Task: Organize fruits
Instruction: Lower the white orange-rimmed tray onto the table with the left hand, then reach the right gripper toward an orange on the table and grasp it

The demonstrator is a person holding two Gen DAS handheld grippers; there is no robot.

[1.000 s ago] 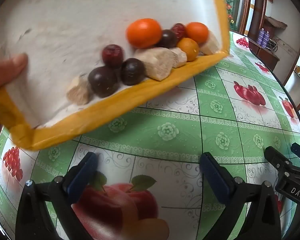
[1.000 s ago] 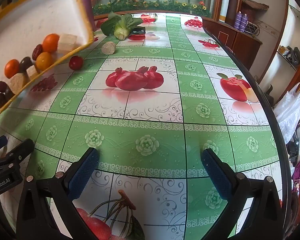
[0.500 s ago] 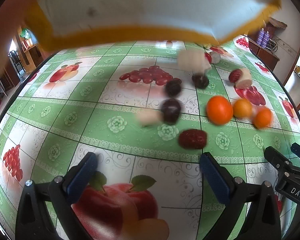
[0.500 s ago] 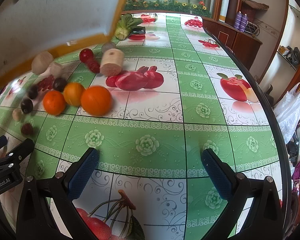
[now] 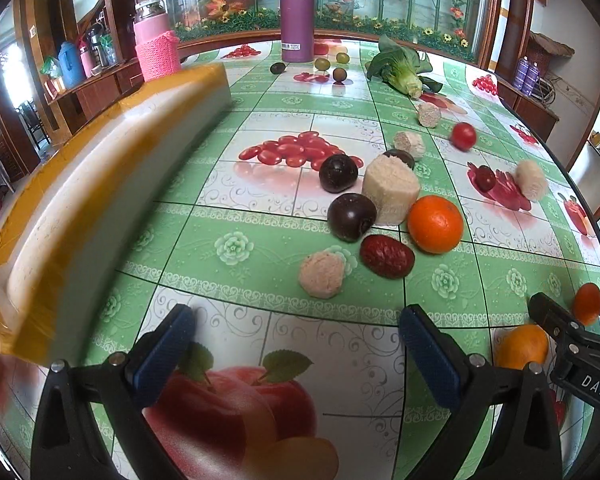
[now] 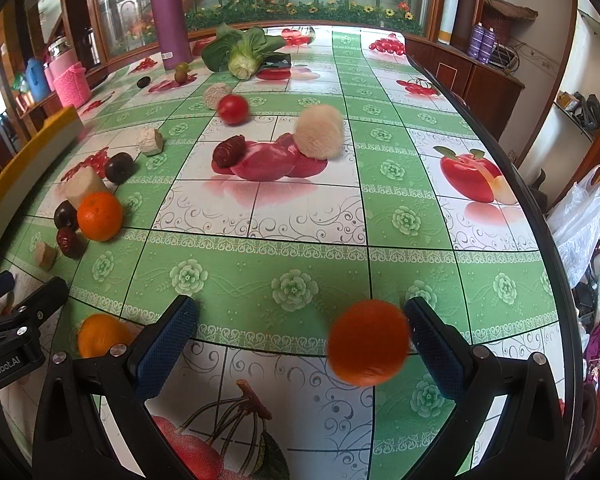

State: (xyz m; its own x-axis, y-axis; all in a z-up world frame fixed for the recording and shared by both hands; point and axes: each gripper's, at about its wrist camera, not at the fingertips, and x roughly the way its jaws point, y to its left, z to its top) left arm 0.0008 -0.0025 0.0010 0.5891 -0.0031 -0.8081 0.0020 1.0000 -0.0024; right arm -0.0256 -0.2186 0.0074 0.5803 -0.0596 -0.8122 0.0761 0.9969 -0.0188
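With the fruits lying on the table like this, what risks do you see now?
1. The blurred orange between the right claw's open jaws looks in motion, near the front of the table; it may roll away.
2. The pale chunk is blurred too, heading perhaps toward the table's right edge.
3. The plum, date and big orange sit packed together; gripping one may push the others.

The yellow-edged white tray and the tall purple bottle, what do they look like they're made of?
Yellow-edged white tray: probably foam, with thick matte white walls and glossy yellow tape along the rim, though it is motion-blurred. Tall purple bottle: smooth satin cylinder, likely coated metal or plastic; I cannot tell which.
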